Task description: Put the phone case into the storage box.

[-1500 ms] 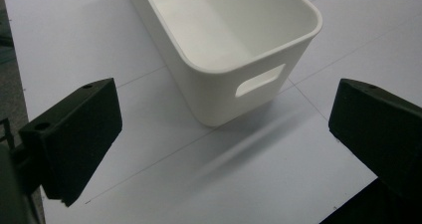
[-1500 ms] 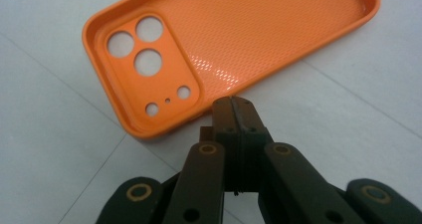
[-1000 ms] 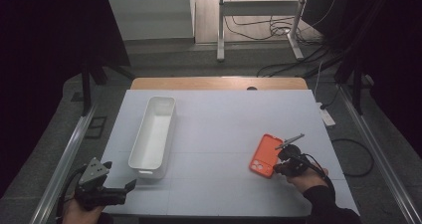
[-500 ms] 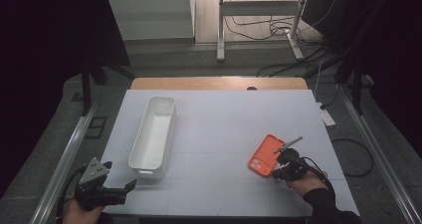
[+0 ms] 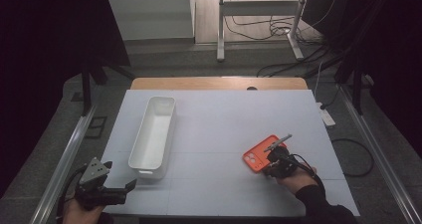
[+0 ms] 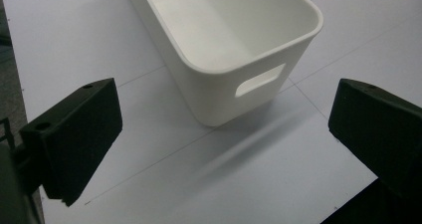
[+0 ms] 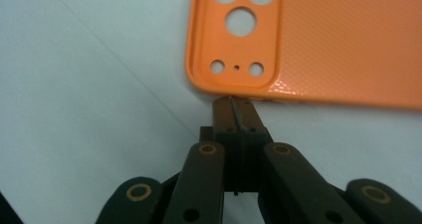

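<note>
While the left claw (image 5: 130, 185) hovers at the near left corner of the pale grey counter (image 5: 219, 119), its two black jaws stand wide apart with nothing between them, pointing toward the near end of the long white plastic bin (image 5: 154, 134). Seen from the left gripper view, that bin (image 6: 234, 45) is empty, upright, and has a slot handle cut into its short wall.

Further right, the flat orange phone case (image 5: 261, 153) lies on the counter, well apart from the bin, its camera cut-outs toward the person. The right claw (image 5: 273, 159) sits at its near edge; in the right gripper view the jaws are pressed together, tips just at the rim of the case (image 7: 318, 40), and whether they pinch that rim or merely touch it cannot be told.

The likely work is to lift the case and drop it in the bin. The risk lies in the grip: a thin, smooth rim caught only at the tips could slip out on lifting, or the case could slide away across the counter if the closed tips push rather than clamp. A tilted, swinging case might also catch the bin's rim.
</note>
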Tool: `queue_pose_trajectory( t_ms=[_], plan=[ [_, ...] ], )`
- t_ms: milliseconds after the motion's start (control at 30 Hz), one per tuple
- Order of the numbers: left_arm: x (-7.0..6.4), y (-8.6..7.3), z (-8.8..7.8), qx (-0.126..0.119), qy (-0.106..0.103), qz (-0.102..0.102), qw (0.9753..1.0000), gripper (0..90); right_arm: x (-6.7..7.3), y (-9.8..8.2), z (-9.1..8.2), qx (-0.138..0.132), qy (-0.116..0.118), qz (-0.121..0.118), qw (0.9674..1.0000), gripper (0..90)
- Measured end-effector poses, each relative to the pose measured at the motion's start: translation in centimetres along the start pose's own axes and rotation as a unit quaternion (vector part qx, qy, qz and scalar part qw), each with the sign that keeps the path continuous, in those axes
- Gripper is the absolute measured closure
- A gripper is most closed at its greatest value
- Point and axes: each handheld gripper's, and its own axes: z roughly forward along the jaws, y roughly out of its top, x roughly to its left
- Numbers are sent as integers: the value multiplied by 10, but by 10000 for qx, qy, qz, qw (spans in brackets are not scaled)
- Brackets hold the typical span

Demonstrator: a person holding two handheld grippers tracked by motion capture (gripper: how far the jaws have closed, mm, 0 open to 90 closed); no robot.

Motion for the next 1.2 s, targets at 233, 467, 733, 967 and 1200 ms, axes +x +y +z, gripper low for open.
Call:
queue_pose_trajectory(
  t_ms=[233,467,733,967,1200],
  plan=[
    [0,0,0,-1,-7,-1,10000,14,-1,14,9,-149,-11,-40,9999,896],
    [0,0,0,-2,-9,-3,10000,14,-3,26,16,-269,-47,-68,9996,895],
    [0,0,0,-2,-11,-8,10000,14,-7,34,21,-345,-29,13,9994,896],
    [1,0,0,-14,-9,-57,10000,14,-24,28,-1,-729,-263,227,9967,895],
    [4,0,0,-17,-35,-167,9999,16,-48,18,-13,-848,-590,520,9933,895]
  ],
)
